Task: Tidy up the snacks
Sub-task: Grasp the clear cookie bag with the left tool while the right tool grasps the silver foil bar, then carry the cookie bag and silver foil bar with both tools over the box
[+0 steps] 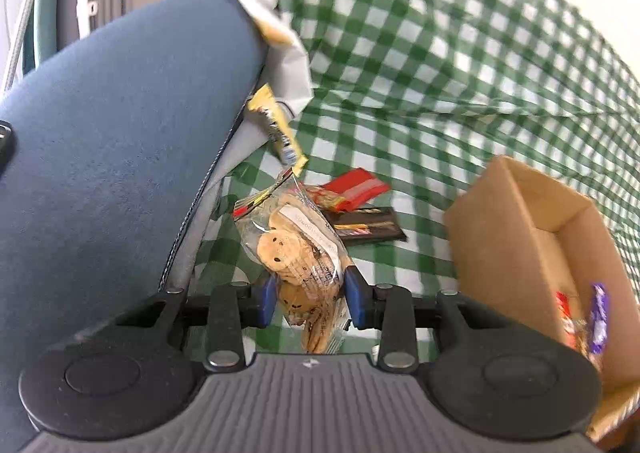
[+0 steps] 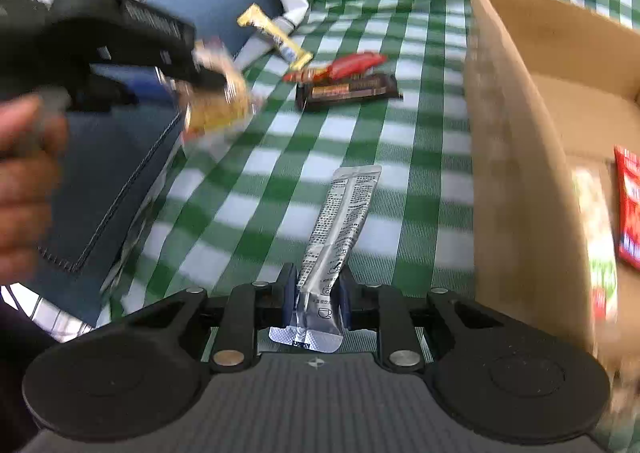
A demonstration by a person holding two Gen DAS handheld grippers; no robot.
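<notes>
While both hands hang over the green checked cloth (image 2: pixel 360 181) | we see the left gripper (image 1: pixel 311 299) clamped on a clear cookie bag (image 1: pixel 298 253) | right gripper (image 2: pixel 316 295) pinching a silver sachet (image 2: pixel 340 221) — cardboard box (image 2: pixel 520 173) just right | dark bar (image 2: pixel 348 91) and red packet (image 2: pixel 356 63) lie far.

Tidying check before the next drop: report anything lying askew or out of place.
Three snacks lie loose and crooked on the checked cloth outside the cardboard box: a yellow bar tilted against the blue cushion, a red packet overlapping a dark bar. Nothing looks spilled or torn.
</notes>
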